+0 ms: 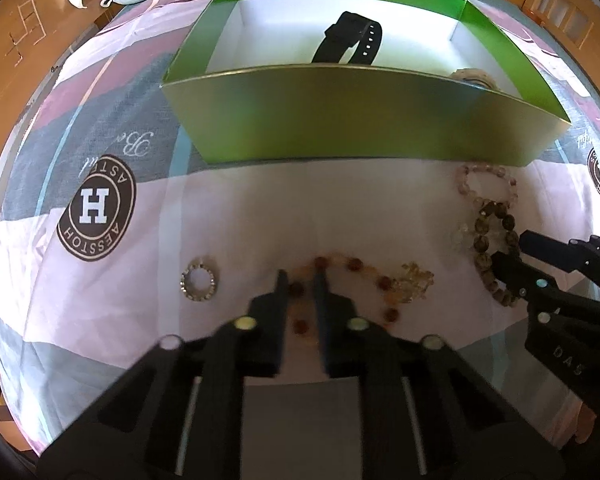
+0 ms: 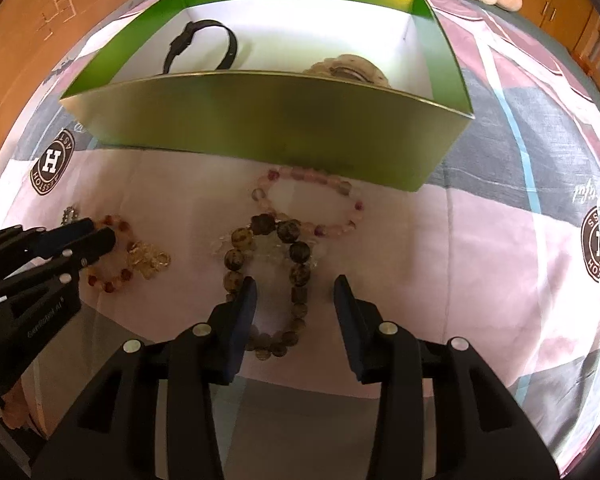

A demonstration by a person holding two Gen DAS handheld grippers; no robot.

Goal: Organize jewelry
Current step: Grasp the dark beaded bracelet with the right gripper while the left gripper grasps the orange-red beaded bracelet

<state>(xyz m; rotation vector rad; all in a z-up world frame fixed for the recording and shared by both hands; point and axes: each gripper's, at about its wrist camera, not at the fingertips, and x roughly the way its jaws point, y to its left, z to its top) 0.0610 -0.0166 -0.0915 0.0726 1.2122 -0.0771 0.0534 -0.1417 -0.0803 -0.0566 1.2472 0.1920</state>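
The left gripper (image 1: 302,276) has its jaws nearly together, pinching the red-bead bracelet (image 1: 380,280) on the bed sheet (image 1: 240,220). The right gripper (image 2: 296,286) has its jaws spread, astride the dark-bead bracelet (image 2: 296,272), pads clear of it. Beyond stands the green box (image 2: 260,128), holding a black band (image 2: 204,46).

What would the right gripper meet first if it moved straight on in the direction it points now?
Most likely the dark beaded bracelet: the right gripper points steeply down with its jaws open on either side of that bracelet's strand, above the pink bedsheet. How much height remains is unclear.
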